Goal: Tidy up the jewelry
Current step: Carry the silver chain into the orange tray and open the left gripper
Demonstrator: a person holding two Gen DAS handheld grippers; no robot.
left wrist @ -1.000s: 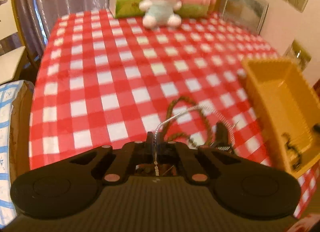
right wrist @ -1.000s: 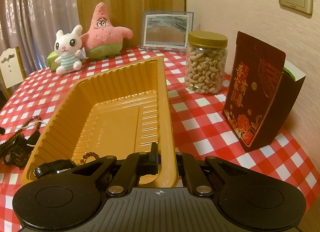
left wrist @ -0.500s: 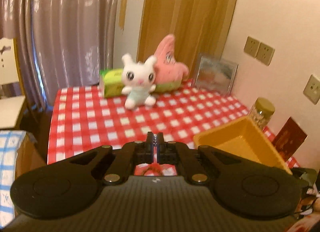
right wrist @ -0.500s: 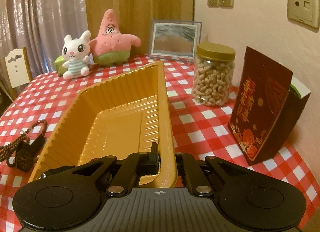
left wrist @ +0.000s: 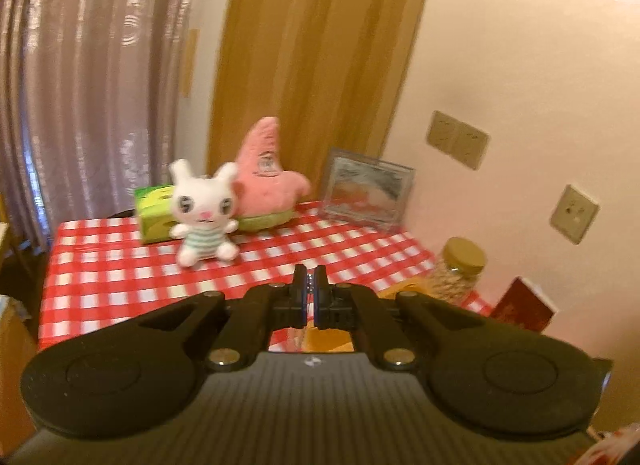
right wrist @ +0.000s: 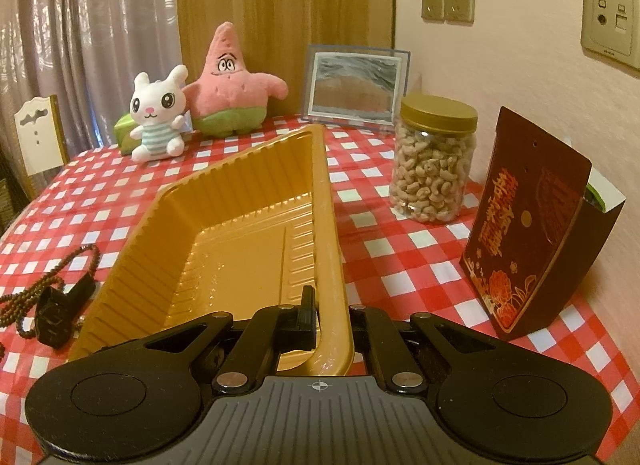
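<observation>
My left gripper [left wrist: 309, 279] is shut on a thin silver chain [left wrist: 309, 284], which shows only as a few links between the pads. The rest of the chain hangs out of sight below the gripper's body. It is held high above the red checked tablecloth [left wrist: 120, 277]. A corner of the yellow tray [left wrist: 408, 288] peeks out beyond the left gripper. My right gripper [right wrist: 325, 307] is shut on the right wall of the yellow tray [right wrist: 240, 241], one finger inside, the other hidden outside. A brown bead necklace [right wrist: 56, 269] and a black watch [right wrist: 54, 315] lie left of the tray.
A white bunny plush [right wrist: 158, 117], a pink star plush [right wrist: 230, 85] and a picture frame [right wrist: 356, 87] line the table's far edge. A jar of nuts [right wrist: 434, 161] and a dark red box [right wrist: 528, 225] stand right of the tray by the wall. A chair [right wrist: 38, 137] is at the left.
My left gripper has risen off the tablecloth with the silver chain, and its view has tipped up toward the wall. The right gripper has stayed on the tray's wall.
</observation>
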